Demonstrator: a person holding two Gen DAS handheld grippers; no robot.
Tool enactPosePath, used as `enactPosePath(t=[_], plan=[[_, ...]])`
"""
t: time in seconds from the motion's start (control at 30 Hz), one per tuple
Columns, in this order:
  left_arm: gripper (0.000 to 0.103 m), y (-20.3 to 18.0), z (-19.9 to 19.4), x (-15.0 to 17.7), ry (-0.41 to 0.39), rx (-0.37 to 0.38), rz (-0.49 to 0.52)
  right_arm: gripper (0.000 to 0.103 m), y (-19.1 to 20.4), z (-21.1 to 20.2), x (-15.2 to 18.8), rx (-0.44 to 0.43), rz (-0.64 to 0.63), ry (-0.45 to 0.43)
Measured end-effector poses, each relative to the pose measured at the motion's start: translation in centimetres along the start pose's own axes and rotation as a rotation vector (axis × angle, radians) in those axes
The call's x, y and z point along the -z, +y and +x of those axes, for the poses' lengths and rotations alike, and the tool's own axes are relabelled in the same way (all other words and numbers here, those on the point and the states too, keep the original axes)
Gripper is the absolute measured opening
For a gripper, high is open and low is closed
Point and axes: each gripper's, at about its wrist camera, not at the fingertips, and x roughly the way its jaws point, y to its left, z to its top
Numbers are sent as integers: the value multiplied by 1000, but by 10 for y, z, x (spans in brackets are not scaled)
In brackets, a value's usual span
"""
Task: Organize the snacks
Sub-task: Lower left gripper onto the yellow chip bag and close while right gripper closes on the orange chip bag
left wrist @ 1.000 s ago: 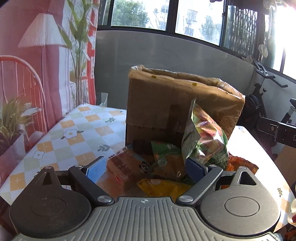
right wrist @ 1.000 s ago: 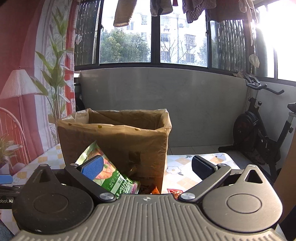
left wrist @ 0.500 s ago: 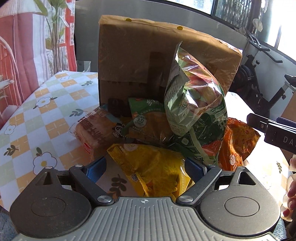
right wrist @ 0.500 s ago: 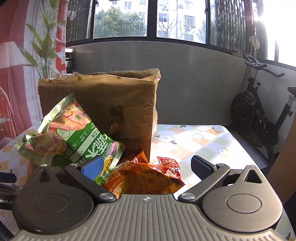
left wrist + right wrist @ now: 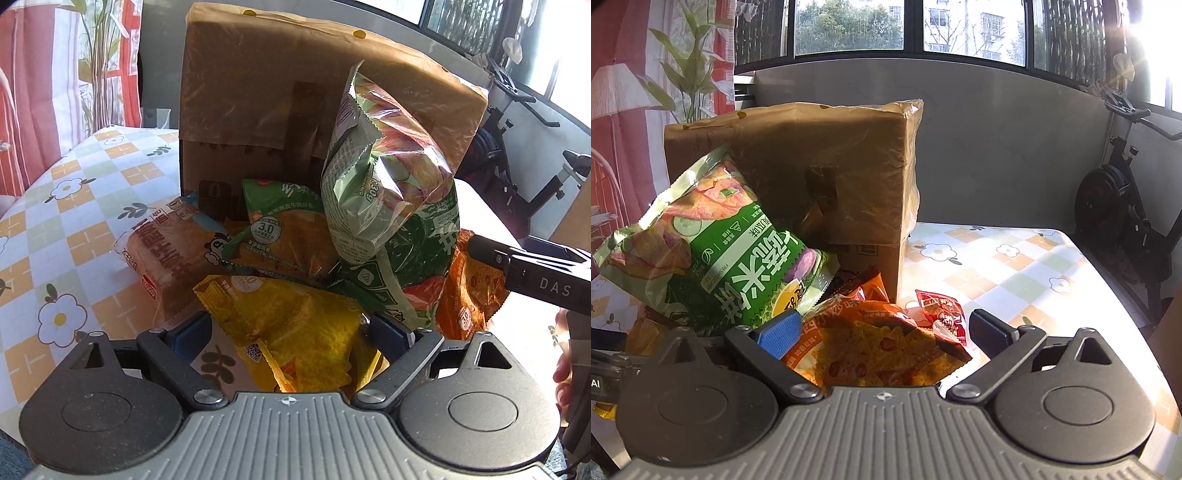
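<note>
Snacks [image 5: 295, 332] heaped against the cardboard box [image 5: 295, 92] hide its base.

"3.0" badge on green-orange snack pack [image 5: 284, 236], "FRESH" on big green chip bag [image 5: 713, 266], "DAS" on black claw arm [image 5: 535, 280].

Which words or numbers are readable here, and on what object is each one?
"3.0": round badge on the green-topped snack pack.
"FRESH": green chip bag.
"DAS": side of the right gripper.
"AI": black device at the left edge.
Chinese print on the packs and the box label: too small or blurred to read.
</note>
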Motion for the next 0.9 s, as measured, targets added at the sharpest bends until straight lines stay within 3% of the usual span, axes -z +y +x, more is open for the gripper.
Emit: enactPosePath(t=[0.17,0.37,0.7,0.9], plan=[[97,2,2,0,0,6,-13,99,-9,25,-7,-52,-56,42],[98,5,5,1,9,21,-26,100,-27,37,3,-173,159,142],[101,9,9,7,0,52,-59,102,-25,39,7,-214,180,185],[102,12,12,9,2,83,-100,102,-31,52,15,-266,309,219]])
